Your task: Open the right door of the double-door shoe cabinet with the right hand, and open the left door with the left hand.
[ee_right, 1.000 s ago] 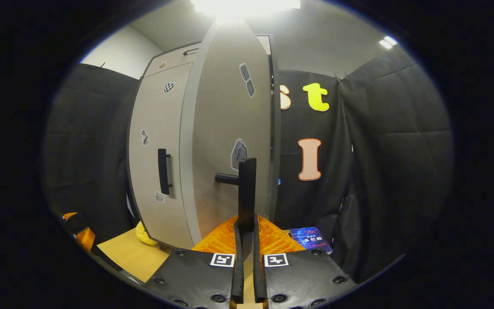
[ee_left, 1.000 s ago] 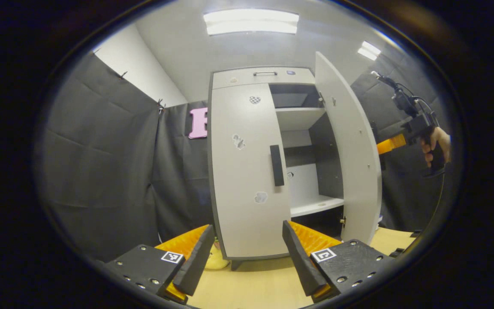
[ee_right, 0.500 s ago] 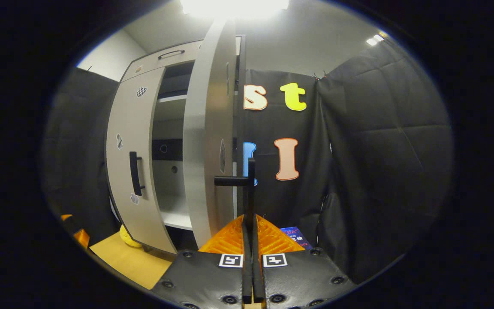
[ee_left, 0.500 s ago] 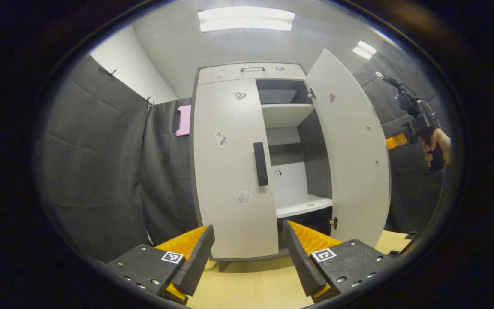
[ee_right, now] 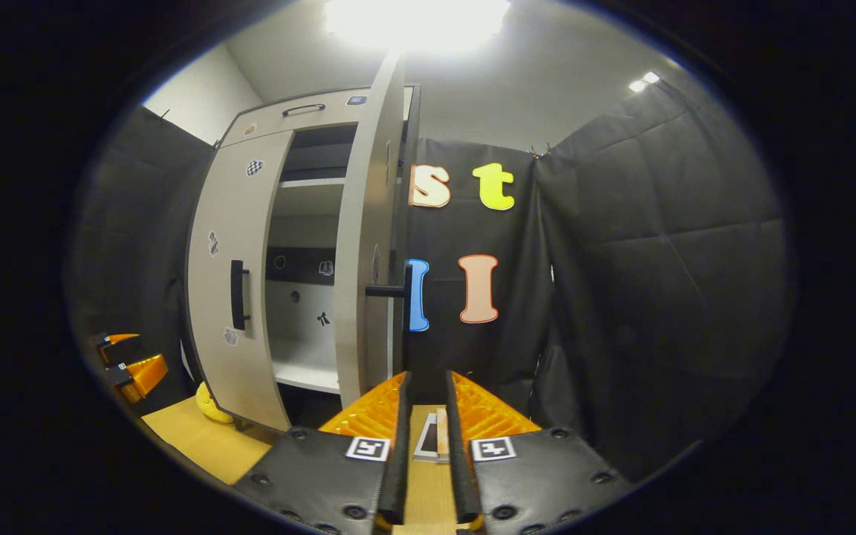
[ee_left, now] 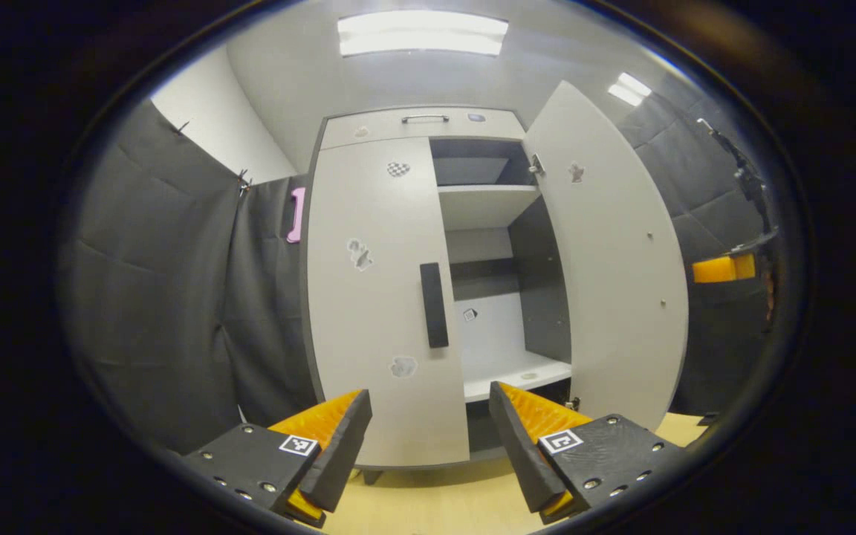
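Right door (ee_left: 606,260) seen swung open, left door (ee_left: 376,297) shut. Left hand-held gripper (ee_left: 428,446) held open before it; right hand-held gripper (ee_right: 428,461) slightly parted, empty. Rigid hinged panel judged light; black bar handle (ee_left: 434,305) best gripped.

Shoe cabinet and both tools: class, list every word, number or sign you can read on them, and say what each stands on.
Shoe cabinet: no readable word or number.
Stickers on its left door: small pictures, too blurred to tell any text.
Square markers on the left tool and right tool: black-and-white patterns, no letters.
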`<action>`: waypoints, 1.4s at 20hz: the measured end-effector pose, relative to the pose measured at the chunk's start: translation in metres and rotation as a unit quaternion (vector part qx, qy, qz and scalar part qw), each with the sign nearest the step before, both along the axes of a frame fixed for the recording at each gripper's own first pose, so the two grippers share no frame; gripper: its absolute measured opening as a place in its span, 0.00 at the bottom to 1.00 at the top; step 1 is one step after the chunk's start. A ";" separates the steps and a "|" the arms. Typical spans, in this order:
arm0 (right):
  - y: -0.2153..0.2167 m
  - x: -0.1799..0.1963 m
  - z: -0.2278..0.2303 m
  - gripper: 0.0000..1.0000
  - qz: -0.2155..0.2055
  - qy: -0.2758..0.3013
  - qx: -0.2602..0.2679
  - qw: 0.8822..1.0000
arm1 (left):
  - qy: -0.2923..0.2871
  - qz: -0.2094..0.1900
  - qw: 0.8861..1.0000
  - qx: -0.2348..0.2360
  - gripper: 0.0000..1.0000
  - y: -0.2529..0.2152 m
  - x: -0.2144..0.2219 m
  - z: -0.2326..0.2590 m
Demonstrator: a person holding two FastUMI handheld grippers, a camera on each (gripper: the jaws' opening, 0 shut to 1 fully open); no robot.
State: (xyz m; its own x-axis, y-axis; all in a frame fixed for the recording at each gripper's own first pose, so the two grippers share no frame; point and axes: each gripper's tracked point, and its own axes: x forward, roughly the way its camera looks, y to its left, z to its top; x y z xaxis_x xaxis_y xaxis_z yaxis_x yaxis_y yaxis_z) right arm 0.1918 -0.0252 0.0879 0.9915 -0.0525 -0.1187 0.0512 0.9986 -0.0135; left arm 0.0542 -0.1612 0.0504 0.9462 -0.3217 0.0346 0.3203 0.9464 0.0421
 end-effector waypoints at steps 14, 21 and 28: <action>-0.038 -0.032 -0.008 0.94 -0.084 -0.004 -0.005 0.996 | -0.021 -0.023 0.999 -0.042 0.92 -0.041 0.091 0.053; -0.052 -0.053 -0.023 0.96 -0.126 0.026 0.008 0.992 | -0.007 -0.015 1.000 -0.027 0.93 -0.056 0.150 0.058; -0.053 -0.060 -0.029 0.94 -0.135 0.050 0.006 0.990 | 0.013 -0.003 1.000 -0.024 0.93 -0.068 0.198 0.045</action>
State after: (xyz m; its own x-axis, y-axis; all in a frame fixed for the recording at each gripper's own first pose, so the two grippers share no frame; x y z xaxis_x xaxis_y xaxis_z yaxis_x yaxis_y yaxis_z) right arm 0.1319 -0.0783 0.0586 0.9247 -0.3121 -0.2183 0.3155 0.9487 -0.0197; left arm 0.2524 -0.2287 0.0956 0.9451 -0.3258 0.0249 0.3262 0.9452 -0.0114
